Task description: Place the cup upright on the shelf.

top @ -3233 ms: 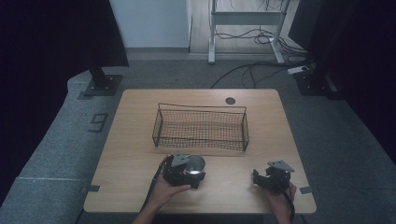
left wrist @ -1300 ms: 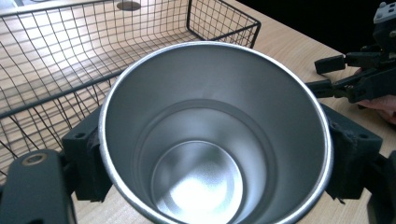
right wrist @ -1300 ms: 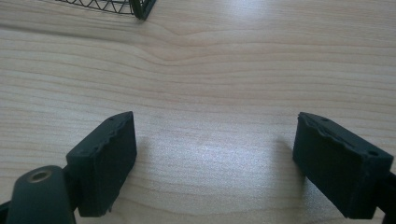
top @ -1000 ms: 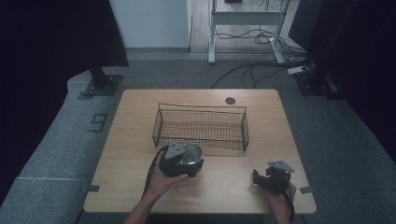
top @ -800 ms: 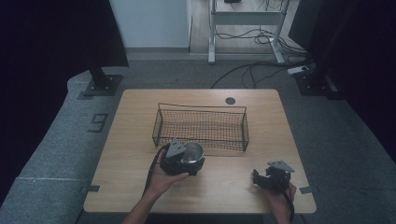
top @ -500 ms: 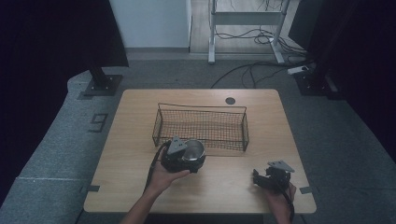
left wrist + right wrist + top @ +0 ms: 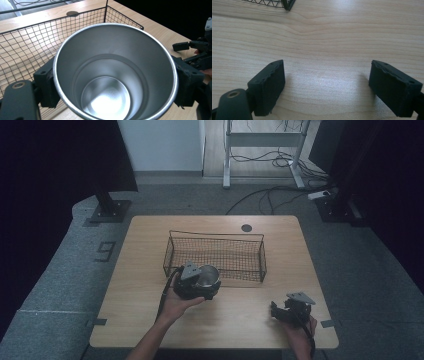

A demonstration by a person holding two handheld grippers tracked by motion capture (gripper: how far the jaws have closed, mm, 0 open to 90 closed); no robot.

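Observation:
A shiny steel cup is clamped between the two black jaws of my left gripper, and I look straight down into its empty inside. In the high view the cup and left gripper hover just at the front left wall of the black wire basket. My right gripper rests low near the table's front right, open, with bare wood between its pads.
The wire basket holds nothing and sits mid-table. A round cable hole lies behind it. Floor cables and desk legs stand beyond the table's far edge. The other gripper shows at the right of the left gripper view.
My left gripper has carried the cup forward and slightly right, from the table's front toward the basket's front wall. The right gripper has stayed put.

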